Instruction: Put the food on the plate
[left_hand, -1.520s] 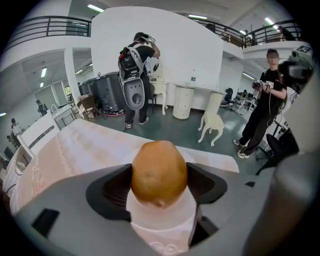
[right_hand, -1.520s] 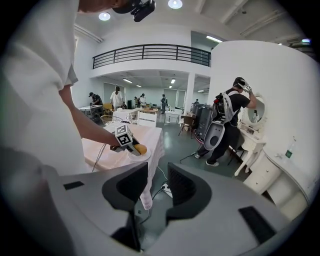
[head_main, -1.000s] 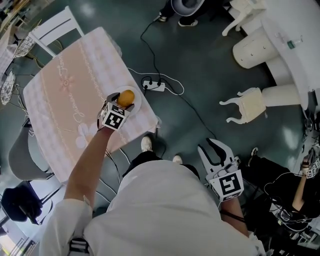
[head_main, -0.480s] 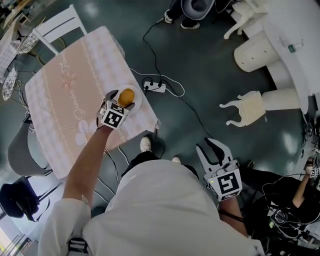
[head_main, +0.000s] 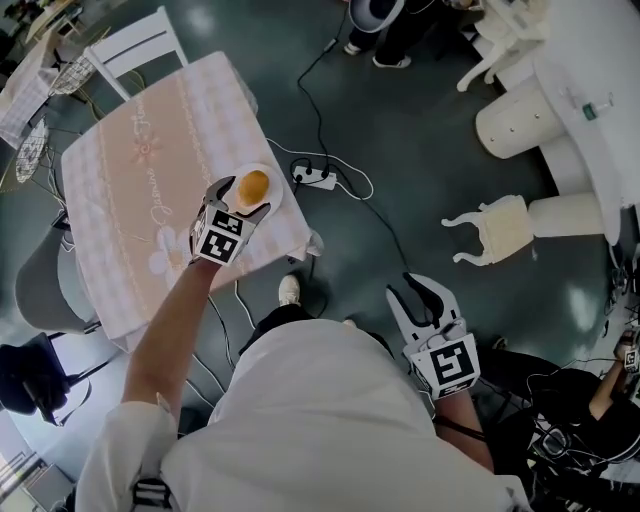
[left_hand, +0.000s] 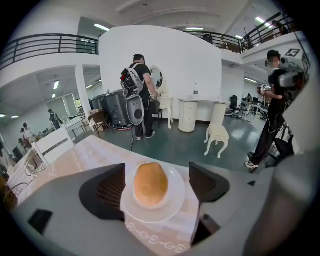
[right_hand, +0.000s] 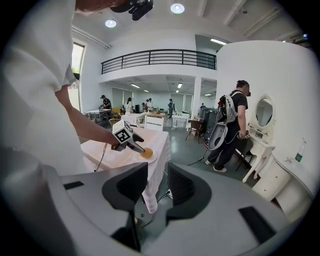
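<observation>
Left gripper view: food (left_hand: 150, 184) is lying on the plate (left_hand: 167, 216), near the table (left_hand: 82, 156) edge. Left gripper (left_hand: 157, 186) fingers are standing wide apart on either side of it, pads clear of it.

Step, as judged: release at the end of the placing; task is looking near complete. Next move is calling for a straight pull-back along the jaws, without nudging food or plate toward the edge.

Food is oval, long axis running away from the camera, in line with the jaws; no distinct end showing.

Right gripper (right_hand: 157, 187) is hanging empty over the floor, fingers apart.
</observation>
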